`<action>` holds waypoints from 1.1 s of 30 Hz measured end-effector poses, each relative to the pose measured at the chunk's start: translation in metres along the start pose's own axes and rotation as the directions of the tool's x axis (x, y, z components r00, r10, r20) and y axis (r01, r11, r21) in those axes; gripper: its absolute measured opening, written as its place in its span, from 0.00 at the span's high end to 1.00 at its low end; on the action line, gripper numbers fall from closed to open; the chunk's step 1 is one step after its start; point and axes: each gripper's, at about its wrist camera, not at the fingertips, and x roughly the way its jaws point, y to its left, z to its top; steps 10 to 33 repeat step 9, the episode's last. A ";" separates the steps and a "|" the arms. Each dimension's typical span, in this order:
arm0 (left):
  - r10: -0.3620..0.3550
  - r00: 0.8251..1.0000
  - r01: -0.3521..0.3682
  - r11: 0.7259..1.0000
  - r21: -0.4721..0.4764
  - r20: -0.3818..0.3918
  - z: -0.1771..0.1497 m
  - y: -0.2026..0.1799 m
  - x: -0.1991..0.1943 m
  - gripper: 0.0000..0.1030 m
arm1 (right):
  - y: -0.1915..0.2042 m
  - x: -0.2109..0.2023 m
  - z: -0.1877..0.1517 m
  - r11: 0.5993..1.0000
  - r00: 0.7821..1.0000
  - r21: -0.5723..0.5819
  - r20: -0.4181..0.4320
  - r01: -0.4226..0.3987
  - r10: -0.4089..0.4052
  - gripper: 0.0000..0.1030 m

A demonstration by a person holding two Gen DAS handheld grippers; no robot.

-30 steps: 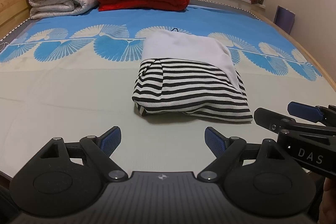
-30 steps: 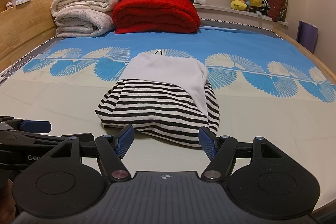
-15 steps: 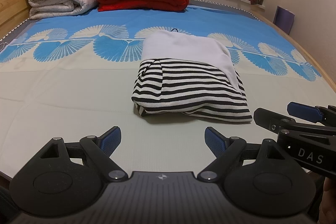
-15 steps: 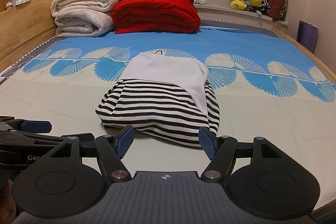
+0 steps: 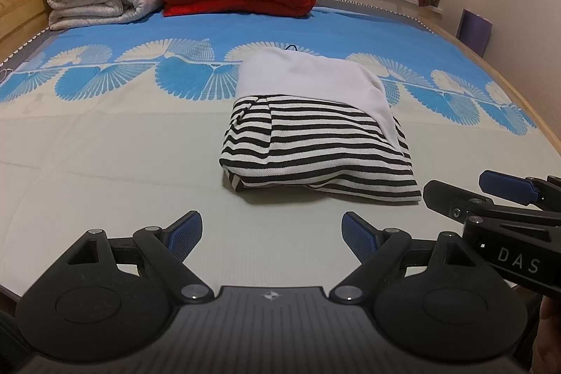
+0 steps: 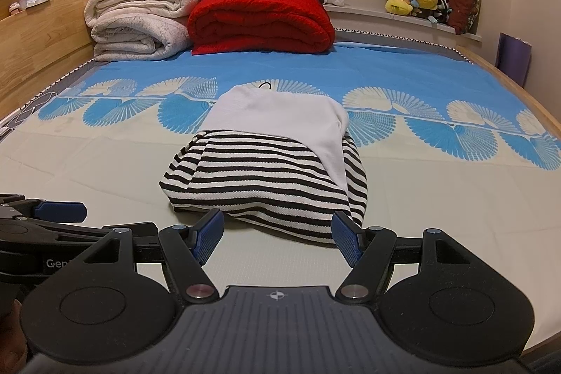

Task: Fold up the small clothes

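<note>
Striped garment folded, white part on top

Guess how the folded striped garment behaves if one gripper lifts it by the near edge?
Probably floppy: the striped garment is soft knit in loose rounded layers, so they would likely sag and unfold. The white part draped over it may slide off. Looks light; pushed, it would likely bunch.

A small folded garment was seen lying flat near the middle of the bed, on the pale part of the sheet, with its far edge reaching the blue fan-patterned band. It was made up as a compact, roughly rectangular bundle. The near portion was striped black and white; a plain white portion was laid over the far half and draped down the right side. A small dark loop was visible at its far edge
</note>
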 end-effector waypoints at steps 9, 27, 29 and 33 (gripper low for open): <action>-0.002 1.000 0.002 1.000 -0.001 -0.008 -0.001 0.001 0.003 0.13 | -0.001 0.002 -0.003 1.000 1.000 0.001 -0.006 0.000 0.000 0.32; -0.002 1.000 0.002 1.000 -0.001 -0.008 -0.001 0.001 0.003 0.13 | -0.001 0.002 -0.003 1.000 1.000 0.001 -0.006 0.000 0.000 0.32; -0.002 1.000 0.002 1.000 -0.001 -0.008 -0.001 0.001 0.003 0.13 | -0.001 0.002 -0.003 1.000 1.000 0.001 -0.006 0.000 0.000 0.32; -0.002 1.000 0.002 1.000 -0.001 -0.008 -0.001 0.001 0.003 0.13 | -0.001 0.002 -0.003 1.000 1.000 0.001 -0.006 0.000 0.000 0.32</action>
